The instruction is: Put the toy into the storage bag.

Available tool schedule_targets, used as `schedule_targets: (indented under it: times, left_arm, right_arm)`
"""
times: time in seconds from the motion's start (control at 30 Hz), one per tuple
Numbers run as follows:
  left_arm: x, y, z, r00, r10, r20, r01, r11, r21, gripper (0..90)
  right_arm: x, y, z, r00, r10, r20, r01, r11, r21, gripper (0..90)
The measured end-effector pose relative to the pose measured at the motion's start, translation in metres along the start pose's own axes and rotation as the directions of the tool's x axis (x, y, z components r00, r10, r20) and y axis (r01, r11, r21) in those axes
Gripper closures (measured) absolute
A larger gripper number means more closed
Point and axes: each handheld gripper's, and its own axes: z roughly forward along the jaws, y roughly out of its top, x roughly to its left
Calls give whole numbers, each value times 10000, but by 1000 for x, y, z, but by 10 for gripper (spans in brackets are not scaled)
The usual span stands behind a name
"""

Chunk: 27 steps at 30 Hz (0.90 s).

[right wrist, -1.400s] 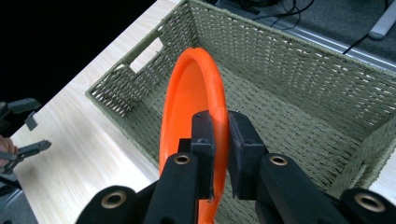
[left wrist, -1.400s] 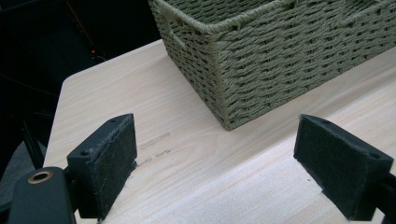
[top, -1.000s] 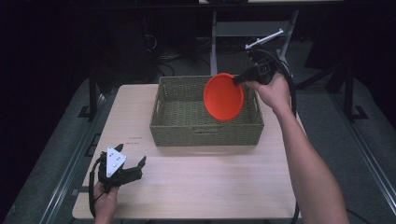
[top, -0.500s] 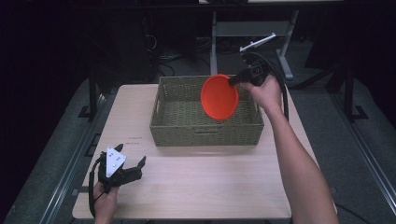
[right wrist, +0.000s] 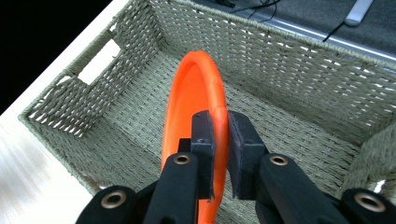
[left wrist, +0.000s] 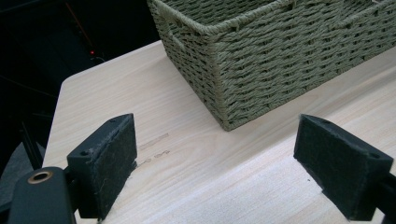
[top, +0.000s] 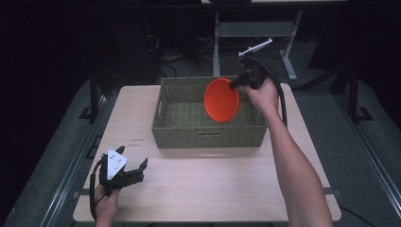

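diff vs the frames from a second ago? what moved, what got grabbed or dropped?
The right gripper carried the orange plate a little leftward and down, lower over the woven basket. Its jaws stay clamped on the plate's rim, plate on edge; nothing newly grabbed or released. Unchanged: the left gripper rests open at the table's near left corner, and the basket hasn't shifted.

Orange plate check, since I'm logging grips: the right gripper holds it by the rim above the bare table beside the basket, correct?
Not quite: the right gripper holds the orange plate by the rim, but above the inside of the basket, as the right gripper view shows.
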Motion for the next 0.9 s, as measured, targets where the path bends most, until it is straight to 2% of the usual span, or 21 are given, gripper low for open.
schedule_targets:
  times: [0.57,0.67,0.9]
  left_arm:
    - [0,0,0,10000,-72,30,72,10000,0,127]
    - [0,0,-1,10000,-95,8,95,10000,-24,127]
    - [0,0,-1,10000,-55,8,55,10000,-10,127]
  right_arm:
    - [-13,-11,33,9990,411,182,-420,9975,569,814]
    - [-12,-13,38,9993,286,238,-301,9975,634,814]
    - [-16,-18,48,9988,426,260,-446,9959,782,814]
